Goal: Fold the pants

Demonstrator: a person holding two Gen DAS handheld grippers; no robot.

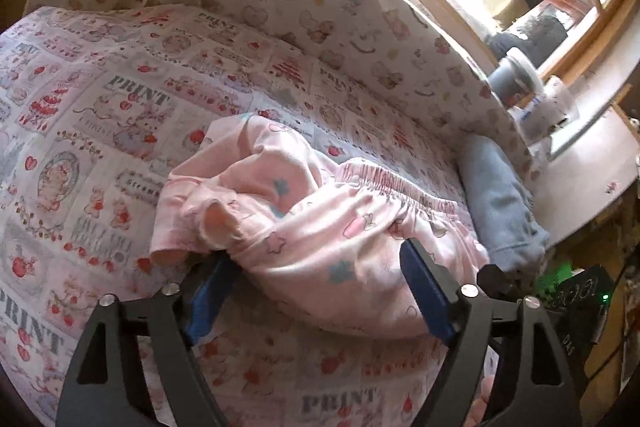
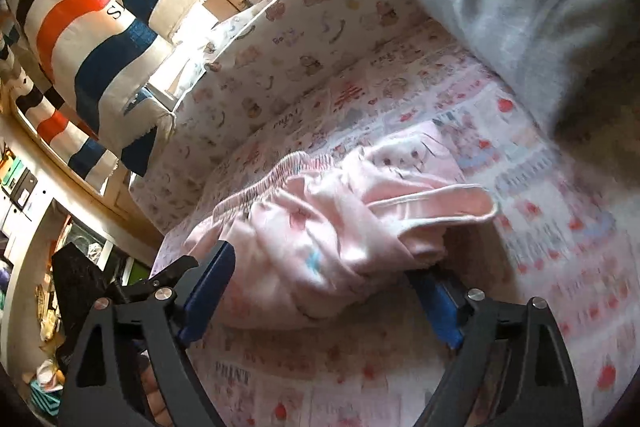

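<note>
Small pink patterned pants [image 1: 320, 235] lie crumpled on the printed bed sheet [image 1: 100, 131], the elastic waistband toward the right in the left wrist view. My left gripper [image 1: 316, 259] is open, its blue-padded fingers either side of the bundle near the waist. In the right wrist view the same pants [image 2: 320, 227] lie bunched, waistband at the left and a leg opening at the right. My right gripper [image 2: 324, 267] is open, one finger at the left of the bundle, the other partly hidden under the leg fabric.
A folded grey-blue garment [image 1: 500, 203] lies at the sheet's right edge; it shows large in the right wrist view [image 2: 520, 11]. A cartoon-print padded wall [image 1: 320, 7] borders the bed. Striped cloth [image 2: 100, 7] hangs beyond. Jars [image 1: 516, 79] stand on a side table.
</note>
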